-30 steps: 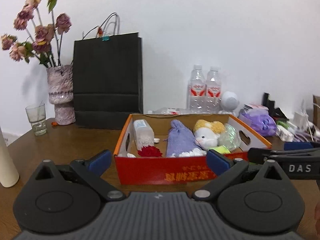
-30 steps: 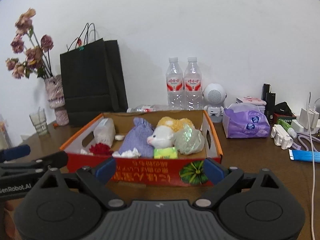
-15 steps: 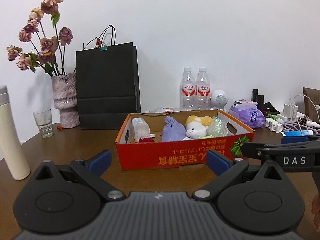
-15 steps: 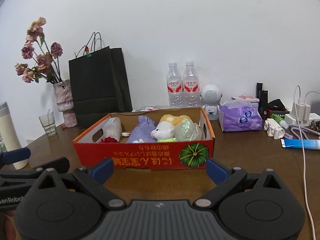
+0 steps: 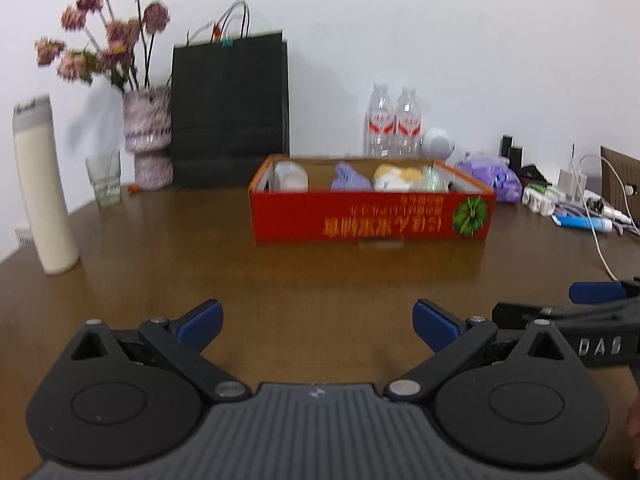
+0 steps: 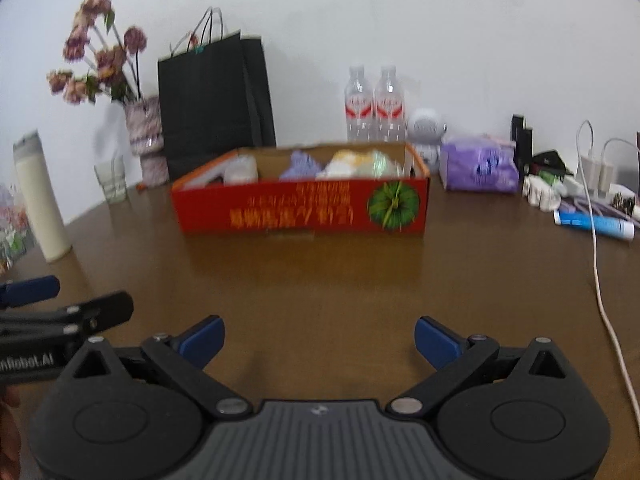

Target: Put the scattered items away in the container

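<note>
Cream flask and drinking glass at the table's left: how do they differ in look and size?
The cream flask is opaque, with a grey cap; the drinking glass is clear and open-topped. The flask stands much taller than the glass. In the left wrist view the flask sits nearer the camera, while the glass stands further back, beside the flower vase. Both stand upright on the wooden table, outside the red box.

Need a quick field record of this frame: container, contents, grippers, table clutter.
container: red cardboard box, upright on brown wooden table
contents: purple cloth pouch, white-and-yellow plush toy
left gripper: open, empty
right gripper: jaws opening, nothing between them
outside box: purple tissue pack, blue tube
</note>
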Demonstrator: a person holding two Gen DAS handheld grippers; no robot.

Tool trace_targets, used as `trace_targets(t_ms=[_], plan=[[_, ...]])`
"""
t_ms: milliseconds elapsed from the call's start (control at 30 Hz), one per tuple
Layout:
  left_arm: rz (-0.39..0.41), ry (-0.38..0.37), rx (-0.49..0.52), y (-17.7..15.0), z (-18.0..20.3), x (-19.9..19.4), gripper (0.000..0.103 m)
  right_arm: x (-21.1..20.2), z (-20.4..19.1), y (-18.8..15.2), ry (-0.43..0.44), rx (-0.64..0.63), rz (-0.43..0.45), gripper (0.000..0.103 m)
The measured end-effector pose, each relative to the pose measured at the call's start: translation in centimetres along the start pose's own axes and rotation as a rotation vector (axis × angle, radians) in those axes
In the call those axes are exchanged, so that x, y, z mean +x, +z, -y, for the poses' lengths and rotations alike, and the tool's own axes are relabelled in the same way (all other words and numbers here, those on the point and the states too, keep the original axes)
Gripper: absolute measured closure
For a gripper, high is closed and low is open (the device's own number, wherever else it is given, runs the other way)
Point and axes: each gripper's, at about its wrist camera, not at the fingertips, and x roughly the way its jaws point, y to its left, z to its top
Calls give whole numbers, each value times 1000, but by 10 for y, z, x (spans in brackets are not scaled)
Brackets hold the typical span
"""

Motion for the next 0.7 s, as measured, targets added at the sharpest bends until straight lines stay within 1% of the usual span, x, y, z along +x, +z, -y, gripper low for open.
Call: trace_targets(t_ms=[167,300,400,467,567,700], plan=[[-68,7,4,-9,1,5,0,0,-1,-15,-12,18,-52,1],[-124,21,-20,-17,-1,11,0,-2,0,-17,-19,23,-71,1],[-164,14,-5,-20,0,15,0,-2,-2,-19,-16,6,-93,1],[-180,14,7,-21,1,18,0,0,-2,-19,-13,5,-103,1],[-211,23,42,-22,3,23,0,5,-1,-18,-33,11,-119,0],[-227,9,5,-21,-2,29,0,11,-5,-16,-62,-8,-128,0]])
